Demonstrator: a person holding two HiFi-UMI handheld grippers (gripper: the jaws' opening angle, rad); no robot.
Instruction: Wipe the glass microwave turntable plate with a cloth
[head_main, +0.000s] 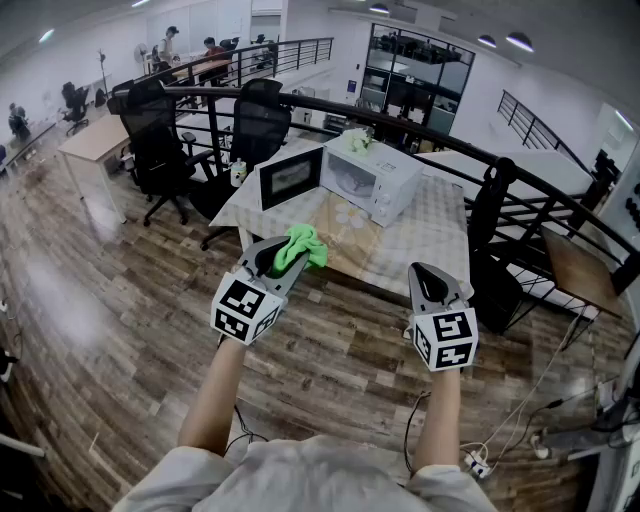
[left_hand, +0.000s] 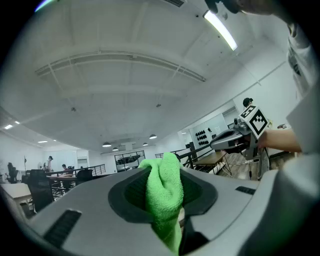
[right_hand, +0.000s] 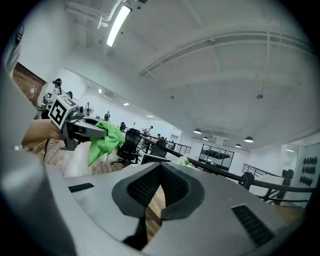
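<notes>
My left gripper (head_main: 283, 252) is shut on a bright green cloth (head_main: 303, 247), held in the air above the wooden floor, short of the table. In the left gripper view the cloth (left_hand: 165, 192) bulges up between the dark pads. My right gripper (head_main: 432, 280) is level with it to the right, shut and holding nothing; its pads (right_hand: 172, 187) meet. A white microwave (head_main: 375, 180) stands on the table with its door (head_main: 291, 178) swung open to the left. I cannot make out the glass turntable plate from here.
The table (head_main: 425, 240) has a pale checked cover. A second green cloth (head_main: 358, 138) lies on top of the microwave. Black office chairs (head_main: 160, 140) stand left of the table, a curved black railing (head_main: 480, 165) runs behind it, and cables (head_main: 480, 460) lie on the floor at right.
</notes>
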